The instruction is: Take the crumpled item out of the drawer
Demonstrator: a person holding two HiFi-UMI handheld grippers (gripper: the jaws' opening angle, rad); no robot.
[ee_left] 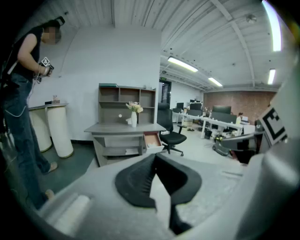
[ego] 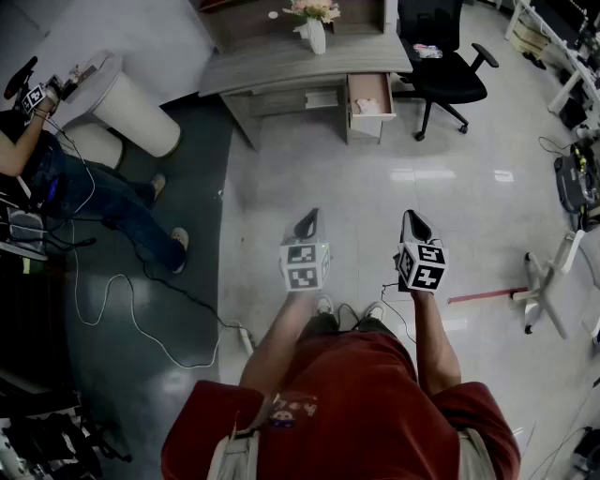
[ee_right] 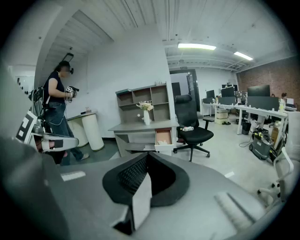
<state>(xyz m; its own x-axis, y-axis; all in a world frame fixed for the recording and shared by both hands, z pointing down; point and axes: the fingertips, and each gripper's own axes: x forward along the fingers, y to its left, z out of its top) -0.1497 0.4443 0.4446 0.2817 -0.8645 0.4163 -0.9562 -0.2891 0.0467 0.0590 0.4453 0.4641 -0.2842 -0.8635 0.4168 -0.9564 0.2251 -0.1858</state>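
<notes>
A grey desk [ego: 281,70] stands far ahead across the floor, and its right-hand drawer [ego: 370,97] is pulled open. A pale crumpled item [ego: 365,106] lies inside; the right gripper view also shows the drawer [ee_right: 163,138] with the crumpled item [ee_right: 163,141] in it. I hold both grippers side by side at waist height, well short of the desk. My left gripper [ego: 307,223] [ee_left: 155,157] has its jaws together with nothing between them. My right gripper [ego: 412,223] [ee_right: 146,157] is shut and empty too.
A white vase of flowers [ego: 316,28] stands on the desk, and a black office chair [ego: 442,70] sits just right of the drawer. Another person [ego: 84,187] stands at the left beside white cylinders [ego: 131,108], with cables [ego: 131,309] on the floor. Office desks line the right side.
</notes>
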